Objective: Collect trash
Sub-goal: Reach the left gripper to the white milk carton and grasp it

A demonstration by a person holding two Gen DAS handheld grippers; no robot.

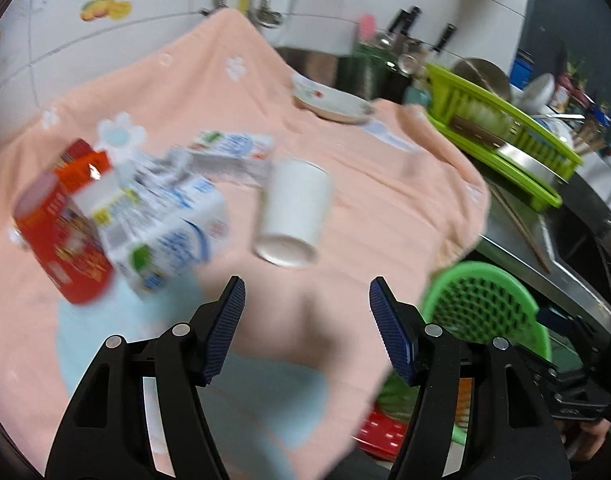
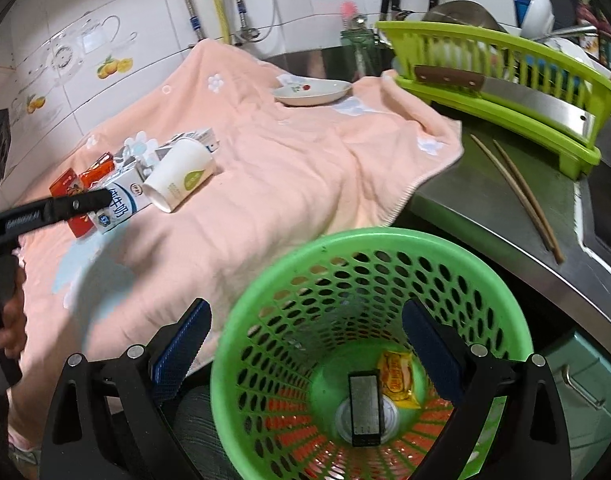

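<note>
A white paper cup (image 1: 293,212) lies on its side on the peach towel (image 1: 345,152), with milk cartons (image 1: 165,224) and a red carton (image 1: 61,236) to its left. My left gripper (image 1: 305,300) is open and empty, just short of the cup. In the right wrist view the cup (image 2: 181,178), a milk carton (image 2: 119,204) and the left gripper's arm (image 2: 45,208) show at the left. My right gripper (image 2: 305,328) is open and empty above the green mesh basket (image 2: 265,280), which holds a yellow wrapper (image 2: 397,376) and a dark box (image 2: 363,404).
A white plate (image 2: 311,92) sits at the towel's far edge. A green dish rack (image 2: 501,80) with a cleaver stands at the right on the steel counter (image 2: 485,208), with chopsticks (image 2: 517,196) beside it. The basket (image 1: 485,304) stands below the counter edge.
</note>
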